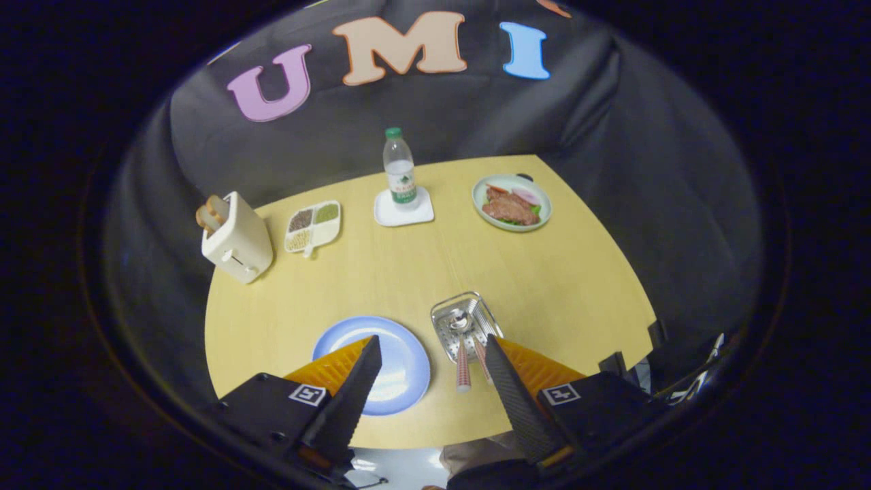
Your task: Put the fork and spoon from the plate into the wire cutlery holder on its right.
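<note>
Two utensils (464, 361) in holder (467, 325) | plate (401, 364) bare | gripper (432, 347) open

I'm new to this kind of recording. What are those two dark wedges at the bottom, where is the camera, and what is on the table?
The camera rides on a hand-held gripper and looks forward along its two fingers, the dark wedges you see. They stand apart with nothing between them, so the gripper is open and holds nothing. Below lies a yellow table. Just ahead of the fingers are a blue plate, bare of cutlery, and to its right a wire cutlery holder with two striped handles sticking out of it. Farther off stand a toaster, a divided tray of grains, a water bottle on a white coaster and a plate of food.
</note>
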Demonstrator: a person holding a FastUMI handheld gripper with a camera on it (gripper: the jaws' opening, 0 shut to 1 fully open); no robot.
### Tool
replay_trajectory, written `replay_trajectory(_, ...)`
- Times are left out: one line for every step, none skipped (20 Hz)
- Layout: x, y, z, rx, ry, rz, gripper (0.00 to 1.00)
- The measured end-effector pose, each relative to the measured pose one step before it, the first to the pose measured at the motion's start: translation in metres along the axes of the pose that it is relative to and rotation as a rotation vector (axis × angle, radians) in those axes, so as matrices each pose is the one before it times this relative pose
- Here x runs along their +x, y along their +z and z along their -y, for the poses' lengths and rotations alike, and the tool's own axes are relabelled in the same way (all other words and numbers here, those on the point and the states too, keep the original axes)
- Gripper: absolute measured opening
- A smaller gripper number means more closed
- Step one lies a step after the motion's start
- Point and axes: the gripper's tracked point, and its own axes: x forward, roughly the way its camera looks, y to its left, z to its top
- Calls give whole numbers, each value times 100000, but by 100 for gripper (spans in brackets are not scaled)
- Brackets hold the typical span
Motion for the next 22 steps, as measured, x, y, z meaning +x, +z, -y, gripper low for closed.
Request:
replay_trajectory(-637,775,-223,512,2376,6812,98)
replay_trajectory(-427,1035,-414,898,2937,7631,98)
replay_trajectory(-488,858,-748,924,3495,7606,98)
replay_trajectory(-587,905,-710,550,3418,7362,98)
replay_trajectory(-734,652,139,349,2213,6600,97)
replay_trajectory(-698,820,-14,203,1727,6111,97)
replay_trajectory(-798,510,19,137,1608,6060,97)
replay_trajectory(-800,811,-9,292,1722,6254,97)
replay_trajectory(-50,601,-18,-25,956,6981,96)
replay_trajectory(-22,231,185,-921,628,5132,96)
replay_trajectory(-273,-104,256,-1946,466,2710,96)
replay_trajectory(-287,-532,114,-2717,1038,632,95)
replay_trajectory(-334,-706,-91,-2845,1435,-338,95)
replay_trajectory(-335,-515,-186,-2519,1675,-119,94)
replay_trajectory(-278,-289,-424,-2422,1011,308,95)
replay_trajectory(-116,-376,33,-2310,-200,595,95)
replay_trajectory(-107,-462,26,-1614,-923,452,95)
replay_trajectory(-150,-403,-222,-762,-423,855,95)
replay_trajectory(-44,-196,-372,-179,-146,1387,94)
replay_trajectory(-53,-159,-169,-173,-963,906,94)
replay_trajectory(-323,-316,55,-223,-324,204,94)
replay_trajectory(-264,-339,-303,-677,-253,-282,94)
